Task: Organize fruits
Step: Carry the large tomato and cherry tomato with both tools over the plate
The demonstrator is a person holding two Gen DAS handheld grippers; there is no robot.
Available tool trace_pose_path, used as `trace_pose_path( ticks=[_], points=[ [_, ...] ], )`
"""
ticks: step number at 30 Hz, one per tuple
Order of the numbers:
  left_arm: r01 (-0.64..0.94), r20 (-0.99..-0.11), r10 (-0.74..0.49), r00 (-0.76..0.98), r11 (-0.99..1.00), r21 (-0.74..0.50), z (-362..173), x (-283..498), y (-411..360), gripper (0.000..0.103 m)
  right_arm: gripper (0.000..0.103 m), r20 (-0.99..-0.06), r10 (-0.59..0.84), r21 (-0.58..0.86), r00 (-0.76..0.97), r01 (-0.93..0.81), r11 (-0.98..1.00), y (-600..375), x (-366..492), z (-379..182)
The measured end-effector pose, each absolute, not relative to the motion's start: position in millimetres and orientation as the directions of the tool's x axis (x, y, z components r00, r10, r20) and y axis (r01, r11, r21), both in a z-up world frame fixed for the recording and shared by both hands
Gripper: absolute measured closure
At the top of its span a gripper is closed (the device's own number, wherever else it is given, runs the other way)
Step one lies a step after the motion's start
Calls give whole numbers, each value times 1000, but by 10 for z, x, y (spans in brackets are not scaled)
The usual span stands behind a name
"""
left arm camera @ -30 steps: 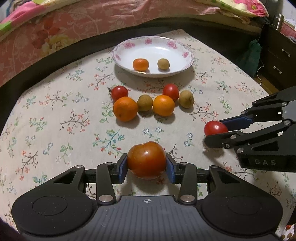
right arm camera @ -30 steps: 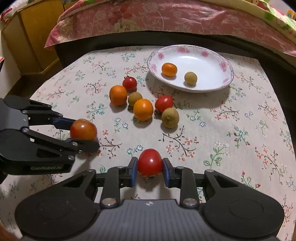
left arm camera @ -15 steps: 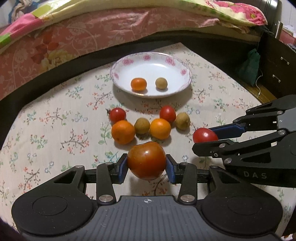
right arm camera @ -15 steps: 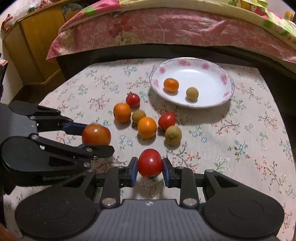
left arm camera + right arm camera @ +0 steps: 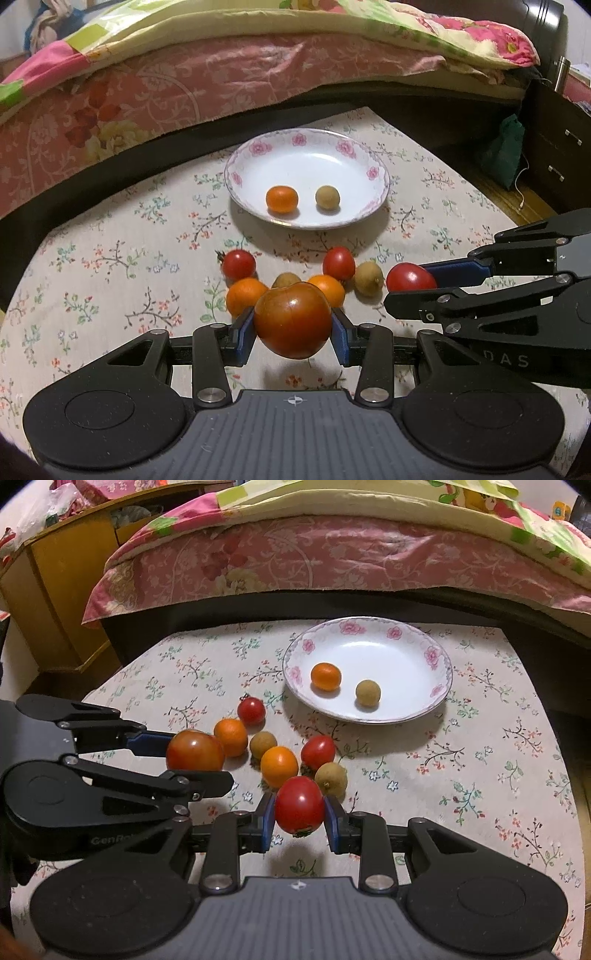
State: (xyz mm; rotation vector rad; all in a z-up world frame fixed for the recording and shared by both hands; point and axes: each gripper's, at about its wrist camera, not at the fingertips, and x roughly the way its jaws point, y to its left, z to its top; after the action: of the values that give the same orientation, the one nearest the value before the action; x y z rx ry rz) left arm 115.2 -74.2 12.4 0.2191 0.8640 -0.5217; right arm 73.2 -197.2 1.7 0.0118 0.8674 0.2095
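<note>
My left gripper (image 5: 292,325) is shut on a large brownish-red tomato (image 5: 292,319), held above the table; it also shows in the right wrist view (image 5: 194,751). My right gripper (image 5: 299,808) is shut on a smaller red tomato (image 5: 299,804), seen in the left wrist view too (image 5: 410,277). A white floral plate (image 5: 347,151) at the back holds a small orange (image 5: 282,199) and a longan (image 5: 327,196). Between plate and grippers lie two red tomatoes (image 5: 251,710), two oranges (image 5: 279,766) and two longans (image 5: 331,779) on the floral cloth.
A bed with a pink floral cover (image 5: 221,74) runs along the far edge of the table. A dark drawer cabinet (image 5: 557,147) stands at the right, a yellow wooden cabinet (image 5: 55,590) at the left. The table (image 5: 498,757) drops off at its right edge.
Both grippers have risen and moved forward toward the loose fruit and the plate, each still holding its tomato. The fruit on the table has not moved.
</note>
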Motion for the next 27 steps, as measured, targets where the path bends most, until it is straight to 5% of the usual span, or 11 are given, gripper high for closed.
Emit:
trace_pose_path(
  ticks=[27],
  points=[
    [493,-724,-348,595,870,-13,253,1873,-1121,54,74,-677,142,142,722,-61,988,-2379,1313,174]
  ],
)
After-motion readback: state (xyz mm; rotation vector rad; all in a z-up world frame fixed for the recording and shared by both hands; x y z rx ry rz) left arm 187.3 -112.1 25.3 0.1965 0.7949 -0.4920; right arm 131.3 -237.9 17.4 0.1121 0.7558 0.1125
